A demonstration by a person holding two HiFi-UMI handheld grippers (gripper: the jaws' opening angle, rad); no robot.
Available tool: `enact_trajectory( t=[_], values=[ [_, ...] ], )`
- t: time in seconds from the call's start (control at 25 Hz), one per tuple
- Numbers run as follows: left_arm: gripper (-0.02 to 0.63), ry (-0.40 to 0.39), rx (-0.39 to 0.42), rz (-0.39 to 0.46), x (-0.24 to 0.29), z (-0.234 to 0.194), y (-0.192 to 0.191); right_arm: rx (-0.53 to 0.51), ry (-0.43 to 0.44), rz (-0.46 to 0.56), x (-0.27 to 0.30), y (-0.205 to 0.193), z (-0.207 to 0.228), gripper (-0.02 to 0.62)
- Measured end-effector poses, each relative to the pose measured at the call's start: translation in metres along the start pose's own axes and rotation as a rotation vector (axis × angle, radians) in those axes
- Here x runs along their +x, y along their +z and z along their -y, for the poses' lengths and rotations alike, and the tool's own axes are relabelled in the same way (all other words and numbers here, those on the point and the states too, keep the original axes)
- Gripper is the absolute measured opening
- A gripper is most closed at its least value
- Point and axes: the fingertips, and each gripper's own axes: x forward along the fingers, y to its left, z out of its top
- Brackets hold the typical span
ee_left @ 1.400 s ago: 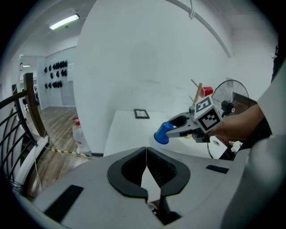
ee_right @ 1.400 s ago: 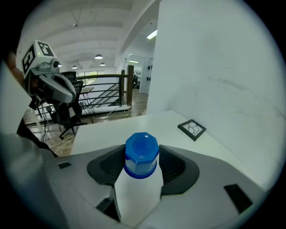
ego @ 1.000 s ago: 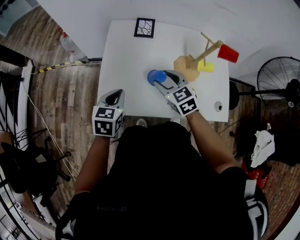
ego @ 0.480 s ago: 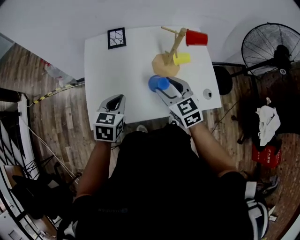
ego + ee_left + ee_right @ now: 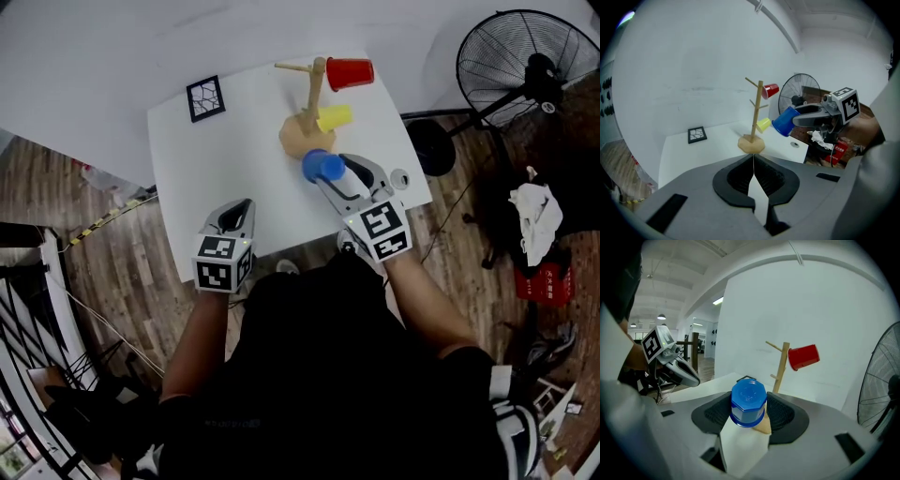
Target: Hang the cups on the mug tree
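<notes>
A wooden mug tree (image 5: 307,117) stands on the white table (image 5: 234,178), with a red cup (image 5: 349,72) on an upper peg and a yellow cup (image 5: 335,118) on a lower one. My right gripper (image 5: 330,171) is shut on a blue cup (image 5: 322,165) and holds it just in front of the tree's base. In the right gripper view the blue cup (image 5: 748,403) sits between the jaws, with the tree (image 5: 780,367) and red cup (image 5: 803,356) beyond. My left gripper (image 5: 234,215) rests shut and empty at the table's near edge, left of the tree (image 5: 755,117).
A black framed tile (image 5: 205,97) lies at the table's far left corner. A small round fitting (image 5: 400,176) sits near the right edge. A standing fan (image 5: 509,62) and a dark stool (image 5: 431,148) are to the right on the wooden floor.
The head camera has shifted, so the table sits further left and lower in the picture. The right gripper has carried the blue cup closer to the tree base. The left gripper stays put.
</notes>
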Motion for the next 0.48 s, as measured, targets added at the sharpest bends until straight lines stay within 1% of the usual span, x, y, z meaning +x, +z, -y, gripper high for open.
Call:
enact_trajectory(
  t=[0.28,0.36,0.48],
  values=[
    [0.017,-0.012,-0.003,-0.013,-0.001,0.014,-0.006,-0.166,-0.162,0.076,-0.004,0.043,0.035,0.233],
    [0.017,-0.005,-0.01,-0.014,-0.005,0.013,-0.01,-0.216,-0.191,0.072,0.005,0.05,0.042,0.233],
    [0.017,0.012,-0.024,-0.014,-0.012,0.01,-0.015,-0.28,-0.205,0.039,0.024,0.052,0.047,0.233]
  ],
)
